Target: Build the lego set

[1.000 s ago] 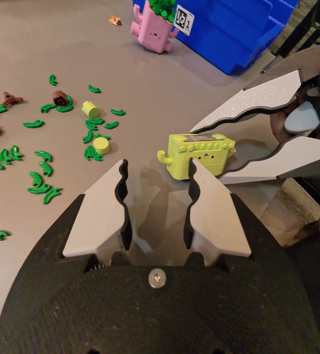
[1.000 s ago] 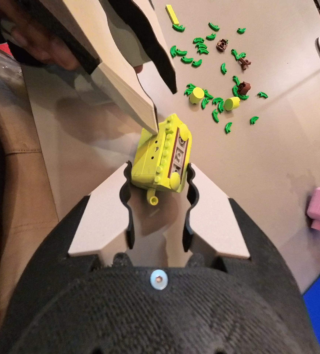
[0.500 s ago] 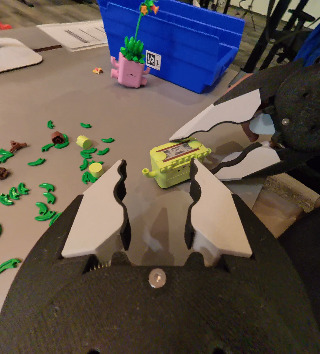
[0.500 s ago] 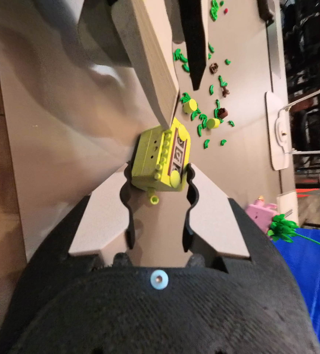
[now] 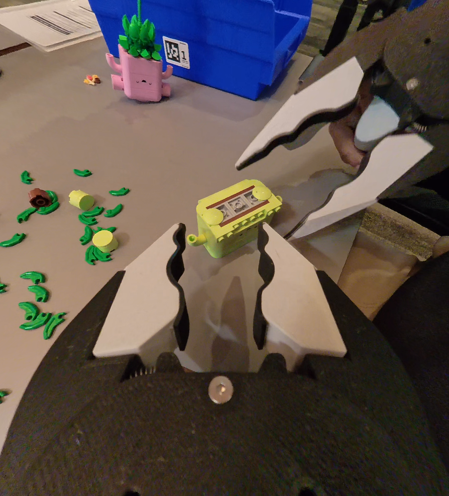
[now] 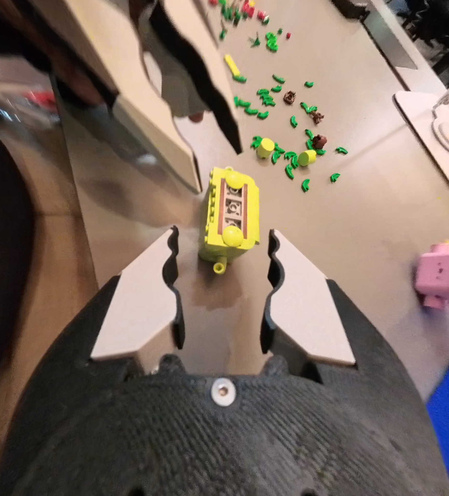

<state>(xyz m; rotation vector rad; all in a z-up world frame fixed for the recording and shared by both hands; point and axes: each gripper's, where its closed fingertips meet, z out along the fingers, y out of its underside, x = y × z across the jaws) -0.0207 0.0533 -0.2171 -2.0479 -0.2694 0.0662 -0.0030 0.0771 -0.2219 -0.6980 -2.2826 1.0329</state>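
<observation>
1. One piece of the set looks finished: a pink pot point(image 5: 140, 77) with green leaves on top stands upright in the upper left of the left wrist view, just in front of a blue bin point(image 5: 218, 40).
2. The second piece, a lime-green pot point(image 5: 234, 217), stands at the centre of that view, top up. Its top shows a grey studded strip between two brown lines and a dome at each end, with no plant on it, so I judge this pot only half built.
3. Still to go on: many green leaves point(image 5: 34, 319) lie loose across the left of the frame, along with two lime cylinders point(image 5: 81, 200) and a few brown bits point(image 5: 39, 198). I would guess well under half of this second build is done.
4. The left gripper point(image 5: 220, 230) sits at the lower centre, spread wide and holding nothing; the green pot is just beyond its tips, not between them.
5. The right gripper point(image 6: 222, 233) is also gaping wide and empty. In the right wrist view the green pot lies at the frame's centre, its near end level with the tips and clear of both.
6. The work happens on a smooth grey table point(image 5: 164, 150). A tan padded edge runs along the lower right. White sheets of paper point(image 5: 49, 24) lie in the upper left corner, and dark stands crowd the top right.
</observation>
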